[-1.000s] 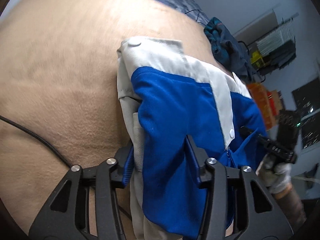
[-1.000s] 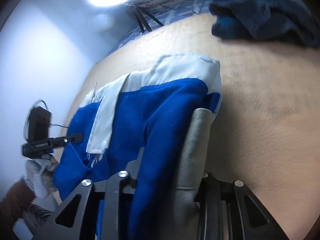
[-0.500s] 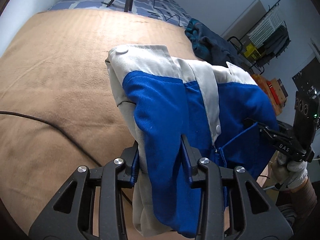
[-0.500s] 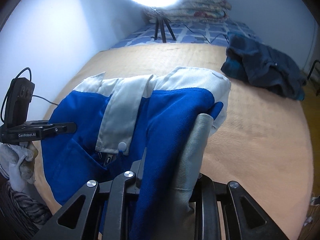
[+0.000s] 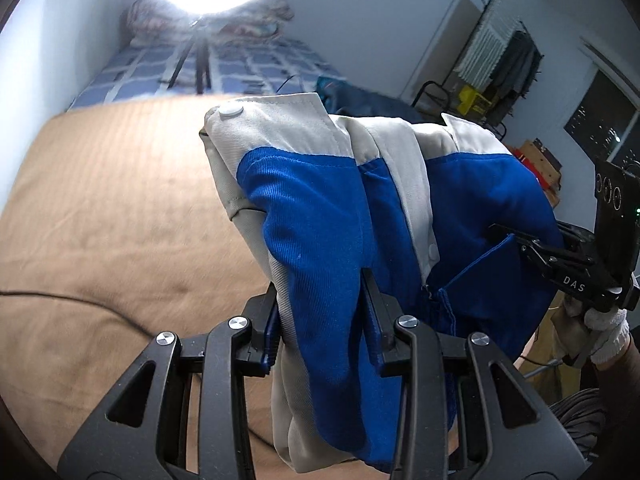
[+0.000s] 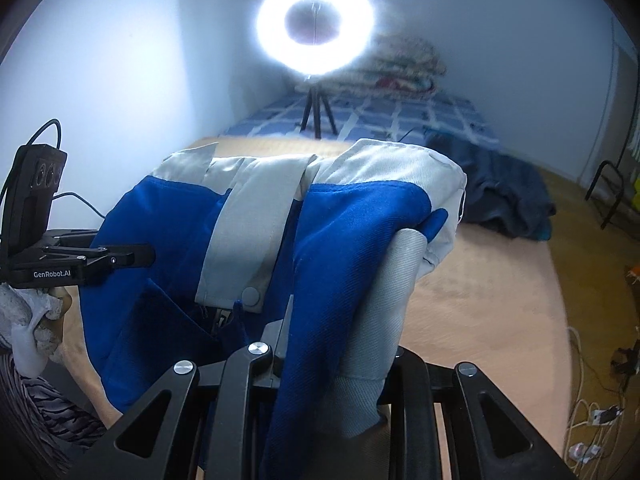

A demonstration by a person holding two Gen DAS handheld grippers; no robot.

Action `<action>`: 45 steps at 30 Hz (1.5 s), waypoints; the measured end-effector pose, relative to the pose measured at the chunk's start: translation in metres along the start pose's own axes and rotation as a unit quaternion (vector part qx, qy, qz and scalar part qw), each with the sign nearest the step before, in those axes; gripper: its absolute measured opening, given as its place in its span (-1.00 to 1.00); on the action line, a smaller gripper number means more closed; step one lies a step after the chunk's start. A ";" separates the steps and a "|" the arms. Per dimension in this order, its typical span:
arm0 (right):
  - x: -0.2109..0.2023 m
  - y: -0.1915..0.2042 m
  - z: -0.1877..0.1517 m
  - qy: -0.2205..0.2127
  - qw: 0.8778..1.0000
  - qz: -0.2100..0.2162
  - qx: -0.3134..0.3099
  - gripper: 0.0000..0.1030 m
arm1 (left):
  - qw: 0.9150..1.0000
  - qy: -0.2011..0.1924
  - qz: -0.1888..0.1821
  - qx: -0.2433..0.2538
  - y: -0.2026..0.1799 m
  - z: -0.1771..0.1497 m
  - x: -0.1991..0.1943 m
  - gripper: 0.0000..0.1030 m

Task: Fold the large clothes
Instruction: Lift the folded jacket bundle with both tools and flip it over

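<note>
A blue and light-grey jacket (image 5: pixel 320 216) hangs folded between my two grippers, lifted above the tan blanket (image 5: pixel 112 208). My left gripper (image 5: pixel 320 300) is shut on one bunched end of it. My right gripper (image 6: pixel 336 332) is shut on the other end, where blue and grey cloth drapes over the fingers and hides the right one. The jacket also shows in the right wrist view (image 6: pixel 352 216). Each gripper appears in the other's view: the right one (image 5: pixel 560 256) at the far right, the left one (image 6: pixel 80 260) at the far left.
A dark blue garment (image 6: pixel 504 196) lies on the blanket's right side. A ring light on a tripod (image 6: pixel 316 20) stands at the back before a blue checked bed (image 6: pixel 380 116). A black cable (image 5: pixel 60 300) crosses the blanket. A clothes rack (image 5: pixel 504 52) stands by the wall.
Both grippers have risen and tilted up with the jacket, lifting it off the blanket. The ring light and back wall have come into view.
</note>
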State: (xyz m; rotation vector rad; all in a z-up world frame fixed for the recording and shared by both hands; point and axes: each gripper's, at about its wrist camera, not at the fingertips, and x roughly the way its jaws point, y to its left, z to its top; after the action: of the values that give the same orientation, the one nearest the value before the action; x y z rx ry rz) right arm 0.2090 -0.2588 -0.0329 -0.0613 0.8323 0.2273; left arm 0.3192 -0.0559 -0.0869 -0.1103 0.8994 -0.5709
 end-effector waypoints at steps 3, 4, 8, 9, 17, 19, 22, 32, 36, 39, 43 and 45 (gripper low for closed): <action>-0.008 -0.012 0.004 -0.014 1.000 -0.008 0.006 -0.59 | 1.000 -0.008 -0.004 0.021 -0.014 0.015 0.007 -0.34; -0.010 -0.016 0.005 -0.016 1.000 -0.011 0.008 -0.59 | 0.999 -0.012 -0.006 0.029 -0.020 0.022 0.011 -0.34; -0.008 -0.041 0.015 -0.026 0.999 -0.026 0.019 -0.59 | 0.998 -0.021 -0.014 0.050 -0.036 0.046 0.030 -0.34; -0.007 -0.048 0.018 -0.028 0.999 -0.031 0.022 -0.59 | 0.998 -0.022 -0.017 0.053 -0.039 0.050 0.034 -0.34; 0.003 -0.090 0.040 -0.036 0.997 -0.064 0.026 -0.59 | 0.997 -0.026 -0.040 0.067 -0.060 0.090 0.084 -0.35; 0.008 -0.103 0.047 -0.036 0.997 -0.069 0.029 -0.59 | 0.996 -0.027 -0.046 0.069 -0.065 0.099 0.095 -0.35; 0.012 -0.119 0.056 -0.037 0.996 -0.078 0.029 -0.59 | 0.996 -0.027 -0.054 0.071 -0.071 0.120 0.115 -0.35; 0.043 -0.207 0.119 -0.057 0.993 -0.091 0.051 -0.59 | 0.994 -0.045 -0.076 0.072 -0.086 0.221 0.189 -0.35; 0.067 -0.235 0.151 -0.066 0.992 -0.096 0.051 -0.59 | 0.993 -0.053 -0.075 0.071 -0.088 0.256 0.216 -0.35; 0.084 -0.257 0.170 -0.071 0.991 -0.091 0.061 -0.59 | 0.993 -0.057 -0.073 0.067 -0.087 0.283 0.236 -0.36; 0.107 -0.284 0.190 -0.075 0.991 -0.081 0.072 -0.59 | 0.993 -0.064 -0.071 0.065 -0.086 0.311 0.258 -0.36; 0.118 -0.296 0.196 -0.077 0.991 -0.071 0.080 -0.59 | 0.993 -0.068 -0.069 0.064 -0.085 0.320 0.267 -0.36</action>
State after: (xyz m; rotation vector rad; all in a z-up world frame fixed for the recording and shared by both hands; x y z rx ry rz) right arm 0.4945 -0.4984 0.0018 0.0477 0.6872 0.0296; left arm 0.6577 -0.3103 -0.0473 -0.0946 0.7250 -0.7399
